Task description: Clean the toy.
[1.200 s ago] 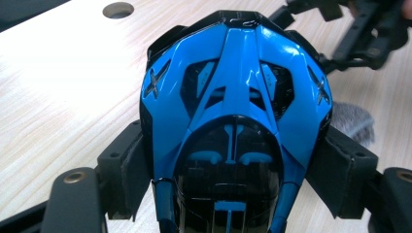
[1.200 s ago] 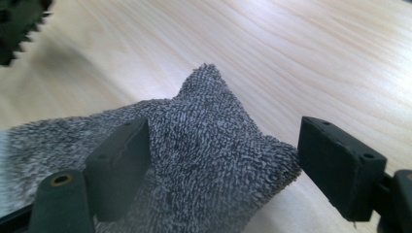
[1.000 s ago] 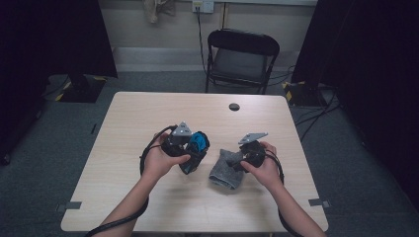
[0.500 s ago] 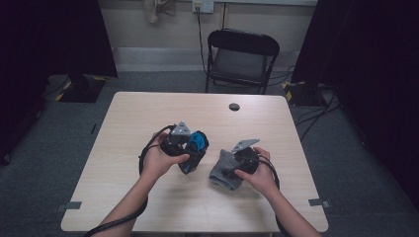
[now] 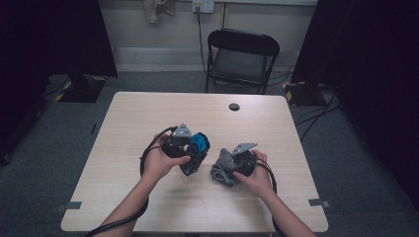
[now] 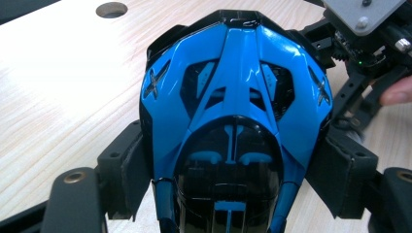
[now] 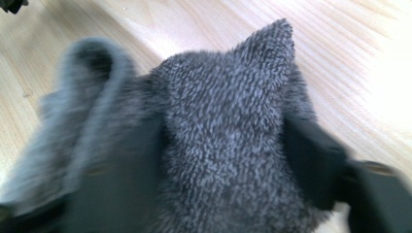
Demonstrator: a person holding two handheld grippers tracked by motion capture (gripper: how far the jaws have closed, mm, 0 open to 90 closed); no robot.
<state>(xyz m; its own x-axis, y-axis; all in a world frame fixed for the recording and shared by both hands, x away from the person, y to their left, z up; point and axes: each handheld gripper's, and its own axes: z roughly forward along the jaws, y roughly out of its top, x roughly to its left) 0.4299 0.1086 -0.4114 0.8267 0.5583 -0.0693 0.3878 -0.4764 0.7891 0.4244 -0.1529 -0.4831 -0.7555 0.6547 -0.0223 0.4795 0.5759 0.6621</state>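
A glossy blue and black moulded object (image 6: 235, 111) sits between the pads (image 6: 130, 170) of my left gripper (image 6: 235, 165), which is shut on its sides. In the high view the left gripper (image 5: 193, 154) holds this object (image 5: 199, 142) just above the table's middle. To its right, my right gripper (image 5: 228, 165) points down into a grey terry cloth (image 5: 219, 174) lying on the table. Its jaws have just been closing, and the cloth (image 7: 218, 141) is bunched up between the right gripper's (image 7: 218, 165) pads (image 7: 311, 160), which press on it.
The light wooden table (image 5: 128, 128) has a round cable hole (image 5: 234, 106) at the far middle. A black folding chair (image 5: 240, 59) stands behind the table. The right gripper's grey plate (image 6: 362, 14) shows close beyond the blue object.
My right gripper came down and slightly left onto the grey cloth, and its jaws closed on a bunched fold. The left gripper and the blue object have stayed put.
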